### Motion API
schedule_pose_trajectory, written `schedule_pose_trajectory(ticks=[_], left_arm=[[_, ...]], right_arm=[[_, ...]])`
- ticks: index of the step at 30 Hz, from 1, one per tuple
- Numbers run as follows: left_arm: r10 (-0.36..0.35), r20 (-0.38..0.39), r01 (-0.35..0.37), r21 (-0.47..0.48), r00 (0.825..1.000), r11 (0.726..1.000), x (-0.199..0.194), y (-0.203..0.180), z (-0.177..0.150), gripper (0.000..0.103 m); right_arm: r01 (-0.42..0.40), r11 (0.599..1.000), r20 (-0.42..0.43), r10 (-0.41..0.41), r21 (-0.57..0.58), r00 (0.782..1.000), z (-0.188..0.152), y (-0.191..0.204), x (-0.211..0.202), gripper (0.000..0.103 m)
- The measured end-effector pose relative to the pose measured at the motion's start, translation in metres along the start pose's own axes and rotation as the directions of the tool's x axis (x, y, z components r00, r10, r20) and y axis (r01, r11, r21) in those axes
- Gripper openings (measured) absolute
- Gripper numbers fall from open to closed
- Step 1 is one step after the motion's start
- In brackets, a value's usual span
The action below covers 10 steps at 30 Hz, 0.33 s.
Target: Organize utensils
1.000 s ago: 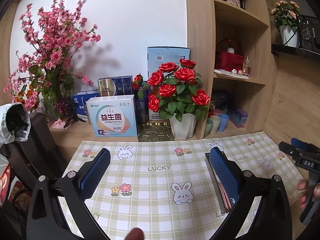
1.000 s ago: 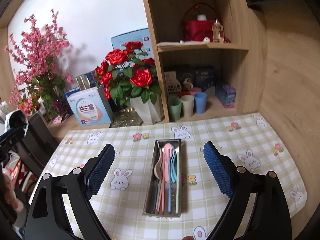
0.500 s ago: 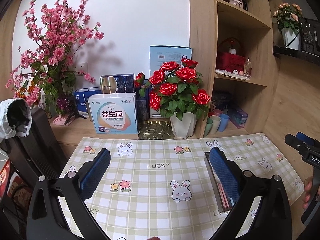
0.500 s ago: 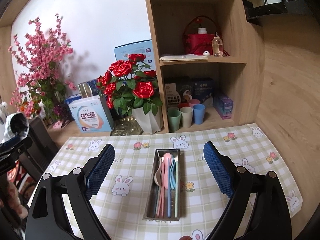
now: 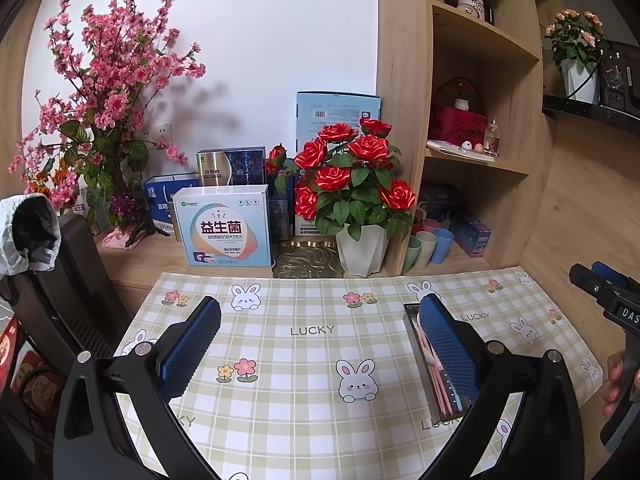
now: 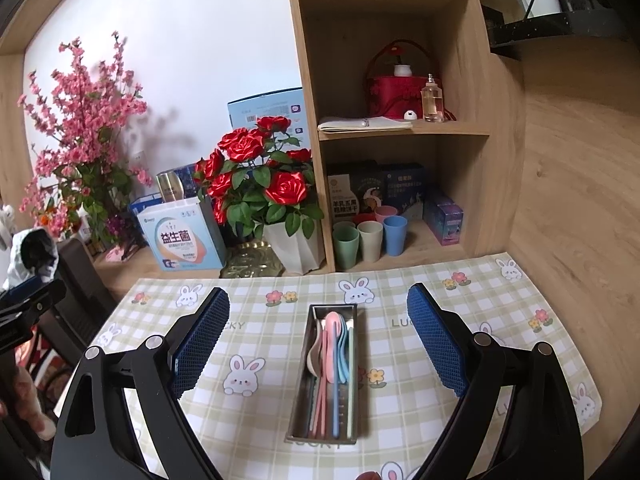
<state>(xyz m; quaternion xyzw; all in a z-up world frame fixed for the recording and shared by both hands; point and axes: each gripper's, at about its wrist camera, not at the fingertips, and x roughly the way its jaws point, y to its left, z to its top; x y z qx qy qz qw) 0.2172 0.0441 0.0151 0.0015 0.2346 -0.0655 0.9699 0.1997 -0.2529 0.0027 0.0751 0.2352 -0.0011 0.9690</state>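
You held both grippers released above the checked mat (image 6: pixel 400 396): the right gripper (image 6: pixel 318 342) centred over the metal tray (image 6: pixel 298 408) of spoons (image 6: pixel 334 344), the left gripper (image 5: pixel 320 350) to its left. A sound pick meant descending straight, closing on one spoon handle only.

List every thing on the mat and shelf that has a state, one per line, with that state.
Left gripper: open, holding nothing, above the mat.
Right gripper: open, holding nothing, above the tray.
Metal tray: flat on the mat, filled.
Spoons: lying in the tray, bowls toward the shelf.
Cups: upright in the bottom shelf compartment.
Rose pot: upright.
Glass bottle: upright, capped.
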Motion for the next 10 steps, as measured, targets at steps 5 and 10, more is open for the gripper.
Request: schedule_pose_trajectory(ticks=[5, 10], left_arm=[[0.011, 0.0, -0.011, 0.004, 1.0, 1.0, 0.0, -0.0007, 0.0007, 0.097], [0.012, 0.001, -0.012, 0.005, 1.0, 1.0, -0.0007, -0.0005, 0.0018, 0.097]], right_arm=[[0.002, 1.0, 0.002, -0.002, 0.002, 1.0, 0.0003, -0.0008, -0.0009, 0.087], [0.007, 1.0, 0.001, -0.007, 0.004, 1.0, 0.0009, -0.0024, -0.0017, 0.087]])
